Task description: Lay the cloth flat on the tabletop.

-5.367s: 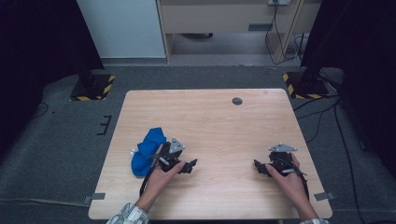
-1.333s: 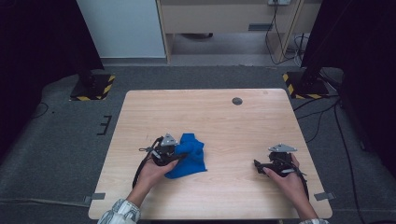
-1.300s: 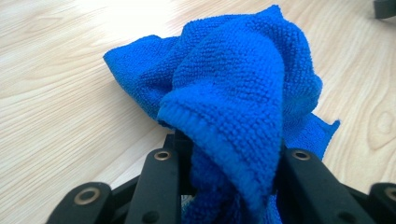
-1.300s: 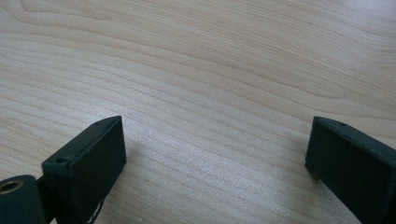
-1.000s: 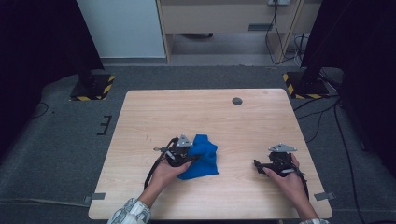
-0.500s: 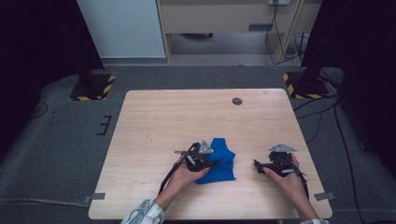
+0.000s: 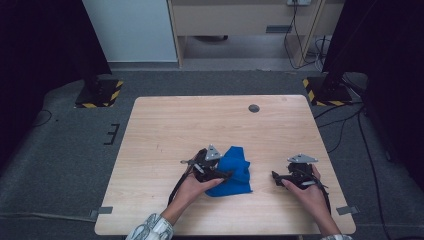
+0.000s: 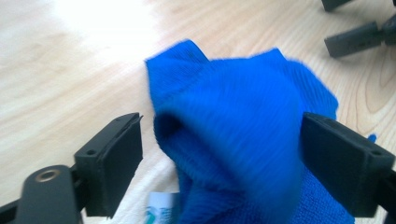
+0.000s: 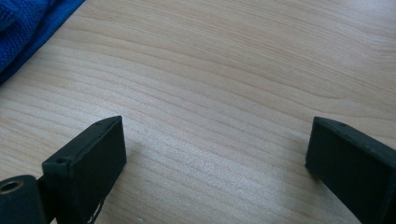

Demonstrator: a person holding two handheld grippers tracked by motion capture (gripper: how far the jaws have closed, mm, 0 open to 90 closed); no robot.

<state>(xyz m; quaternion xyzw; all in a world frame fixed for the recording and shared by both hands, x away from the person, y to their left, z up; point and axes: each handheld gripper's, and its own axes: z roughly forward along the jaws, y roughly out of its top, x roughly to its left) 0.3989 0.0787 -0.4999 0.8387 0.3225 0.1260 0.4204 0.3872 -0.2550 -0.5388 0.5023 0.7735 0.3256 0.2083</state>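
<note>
So the blue cloth [image 7: 231,171] sits bunched up on the wooden table [image 7: 165,125], a bit right of the middle toward the near edge. The left gripper [image 7: 220,174] is right at the cloth's left side, and its fingers [image 8: 114,156] have just been opening. In the left gripper view they're spread wide with the cloth humped up between them; there's a clear gap at the left one, while the right one sits right at the fabric's edge, so it doesn't look pinched. A little white tag [image 8: 161,210] peeks out underneath. The right gripper [image 7: 276,176] rests just off the cloth's right side, fingers [image 9: 91,161] wide apart, nothing but bare wood between them.
</note>
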